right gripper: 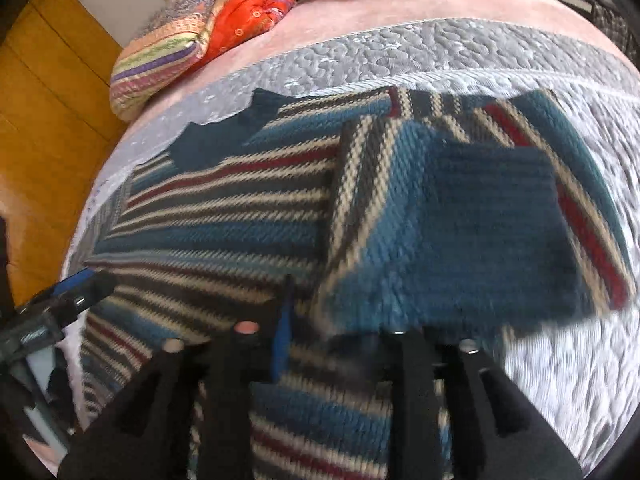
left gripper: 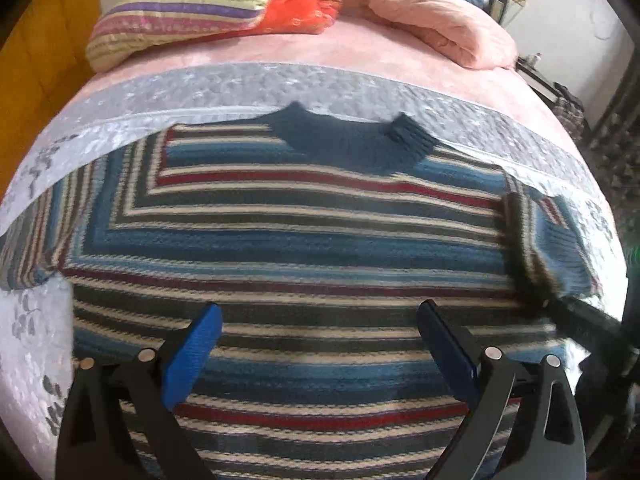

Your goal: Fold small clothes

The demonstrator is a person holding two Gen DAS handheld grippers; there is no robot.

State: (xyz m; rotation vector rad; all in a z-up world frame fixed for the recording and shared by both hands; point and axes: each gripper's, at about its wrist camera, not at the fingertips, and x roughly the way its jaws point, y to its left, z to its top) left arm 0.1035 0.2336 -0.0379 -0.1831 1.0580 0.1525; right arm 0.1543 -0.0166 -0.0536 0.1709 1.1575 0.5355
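Right wrist view showed our right gripper (right gripper: 340, 320) pinching the sweater's (left gripper: 300, 240) sleeve (right gripper: 460, 220) above the bed (left gripper: 280, 84), left gripper (left gripper: 320, 332) wide; we judged laying it flat across the body best.

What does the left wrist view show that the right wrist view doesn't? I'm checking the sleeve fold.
Only the left wrist view shows the left tool open above the sweater's striped body, with the whole collar visible. Only the right wrist view shows the sleeve lifted close to the right tool, whose grip is blurred. Both show the sweater on the grey quilt, the striped pillow and pink bedding.
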